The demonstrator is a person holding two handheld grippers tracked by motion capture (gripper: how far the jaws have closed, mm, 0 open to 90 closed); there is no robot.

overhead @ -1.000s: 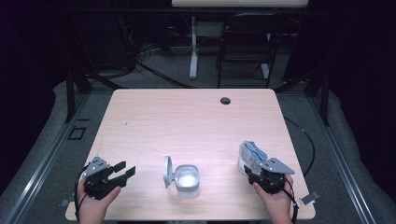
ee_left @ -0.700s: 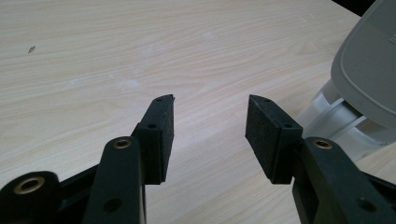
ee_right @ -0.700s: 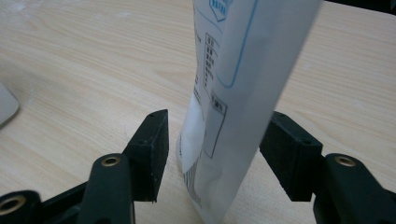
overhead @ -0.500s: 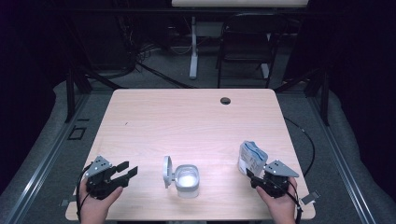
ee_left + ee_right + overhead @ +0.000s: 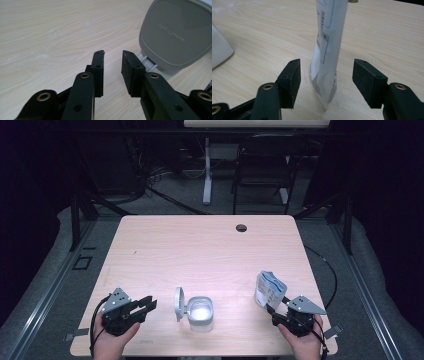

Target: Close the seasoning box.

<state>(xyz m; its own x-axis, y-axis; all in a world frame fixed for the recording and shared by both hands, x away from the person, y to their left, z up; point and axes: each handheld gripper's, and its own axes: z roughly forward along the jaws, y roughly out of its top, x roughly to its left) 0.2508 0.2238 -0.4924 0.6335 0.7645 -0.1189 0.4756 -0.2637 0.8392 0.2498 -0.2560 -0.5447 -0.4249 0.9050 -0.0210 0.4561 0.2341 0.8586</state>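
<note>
Pouch (image 5: 270,289) stands upright on table (image 5: 210,250), front right, long axis vertical, top edge up. R gripper (image 5: 278,312) just behind it: jaws wide apart, opened a bit more just now, pouch between them w/ gaps both sides, pads not touching. L gripper (image 5: 148,304), front left: jaws just narrowed to a small gap, nothing between, aimed at tub (image 5: 201,313) w/ lid (image 5: 178,304) flipped up.

My table (image 5: 210,255): pale wood, rounded corners, dark grommet hole (image 5: 241,227) near its far edge. Beyond table, dim room, black backdrop. Folding chair (image 5: 262,172) behind table's far right corner; white desk leg (image 5: 206,172) left of chair, cables (image 5: 150,177) on floor left of that leg. Grey carpet (image 5: 60,265) around table. Light falls on tabletop; surroundings dark.
</note>
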